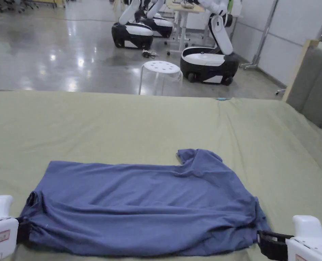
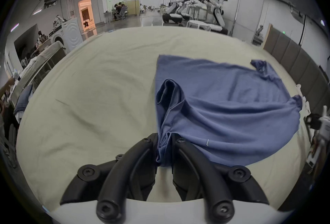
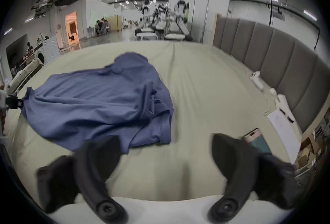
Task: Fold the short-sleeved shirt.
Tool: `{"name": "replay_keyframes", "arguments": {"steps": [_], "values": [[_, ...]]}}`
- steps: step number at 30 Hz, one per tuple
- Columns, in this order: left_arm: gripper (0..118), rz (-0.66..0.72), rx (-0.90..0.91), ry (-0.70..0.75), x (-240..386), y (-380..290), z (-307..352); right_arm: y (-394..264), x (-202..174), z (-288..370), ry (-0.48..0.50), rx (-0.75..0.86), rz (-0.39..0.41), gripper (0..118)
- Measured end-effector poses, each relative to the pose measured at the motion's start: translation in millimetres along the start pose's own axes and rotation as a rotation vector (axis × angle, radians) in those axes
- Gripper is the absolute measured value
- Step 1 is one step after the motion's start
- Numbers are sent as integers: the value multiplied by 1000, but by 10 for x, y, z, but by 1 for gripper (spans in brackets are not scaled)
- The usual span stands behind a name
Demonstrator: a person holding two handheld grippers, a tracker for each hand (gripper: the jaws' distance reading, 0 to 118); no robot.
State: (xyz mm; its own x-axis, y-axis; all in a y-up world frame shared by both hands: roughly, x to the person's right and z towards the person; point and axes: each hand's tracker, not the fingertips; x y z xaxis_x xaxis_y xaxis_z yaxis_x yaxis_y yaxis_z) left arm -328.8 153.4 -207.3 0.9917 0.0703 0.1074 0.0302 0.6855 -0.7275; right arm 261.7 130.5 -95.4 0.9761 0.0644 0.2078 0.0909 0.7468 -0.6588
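Blue shirt flat on green sheet, folded lengthwise.
Left gripper clamped on bunched shirt edge; right gripper jaws spread wide, holding nothing.

Plain blue shirt; pale green sheet; grey headboard.
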Motion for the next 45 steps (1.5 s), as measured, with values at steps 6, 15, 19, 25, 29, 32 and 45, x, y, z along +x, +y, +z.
{"name": "replay_keyframes", "arguments": {"steps": [6, 15, 19, 25, 29, 32, 45], "values": [[13, -8, 13, -3, 108, 84, 93, 167, -98, -538, 61, -134, -23, 92], [10, 29, 55, -4, -17, 161, 404, 444, 51, 92, 127, -4, -122, 11], [10, -4, 82, -26, 19, 215, 862, 593, 129, 662, 171, 33, -143, 11], [10, 33, 78, -80, -153, -81, 1478, 402, 306, 1232, 247, -14, -193, 11], [10, 107, -39, -78, -266, -607, 1468, -113, 339, 1185, 216, -107, -227, 11], [10, 202, -131, -91, -298, -970, 1285, -510, 384, 917, 213, -180, -269, 11], [79, -93, 495, -14, 575, -525, 2136, 109, -463, 1909, 209, 423, -14, 118]]}}
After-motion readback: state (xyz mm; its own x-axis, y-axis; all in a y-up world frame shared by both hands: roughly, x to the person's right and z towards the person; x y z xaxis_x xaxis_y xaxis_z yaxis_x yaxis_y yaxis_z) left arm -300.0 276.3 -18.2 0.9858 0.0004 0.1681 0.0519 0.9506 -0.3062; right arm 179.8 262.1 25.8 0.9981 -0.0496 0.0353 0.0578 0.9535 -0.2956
